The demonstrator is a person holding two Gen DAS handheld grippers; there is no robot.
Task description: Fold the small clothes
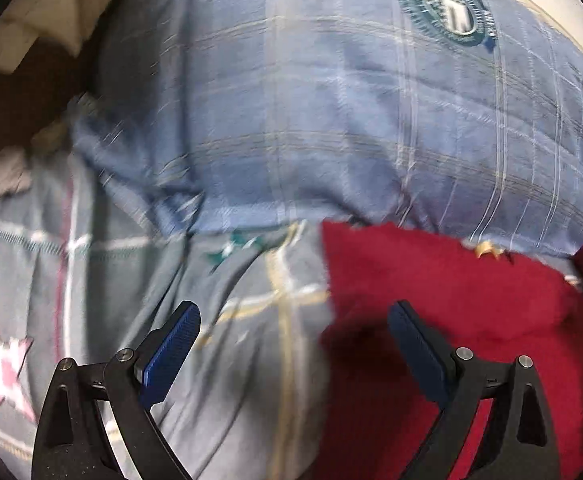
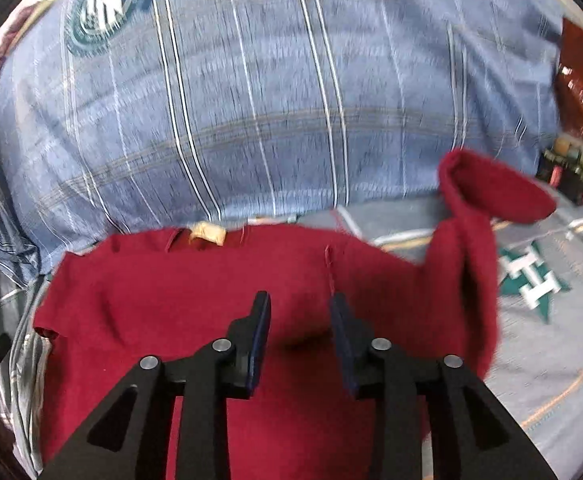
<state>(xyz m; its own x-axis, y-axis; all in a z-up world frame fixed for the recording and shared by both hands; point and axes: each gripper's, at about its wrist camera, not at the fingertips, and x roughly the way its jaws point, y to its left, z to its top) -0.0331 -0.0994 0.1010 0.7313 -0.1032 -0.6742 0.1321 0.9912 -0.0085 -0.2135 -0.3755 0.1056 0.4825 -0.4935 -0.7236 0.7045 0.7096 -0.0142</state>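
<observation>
Right wrist view: grey bedspread [image 2: 551, 360] with a green emblem underneath everything, big blue plaid pillow [image 2: 271, 100] behind. Red shirt [image 2: 191, 292] lies spread on the bedspread, collar and tan label touching the pillow's front edge, one sleeve [image 2: 487, 196] flipped up at the right. Right gripper [image 2: 300, 316] hovers over the shirt's middle, jaws parted, nothing between them. Left wrist view: left gripper [image 1: 293, 328] spread wide and empty, one finger over the shirt's edge, the other over bare bedspread.
</observation>
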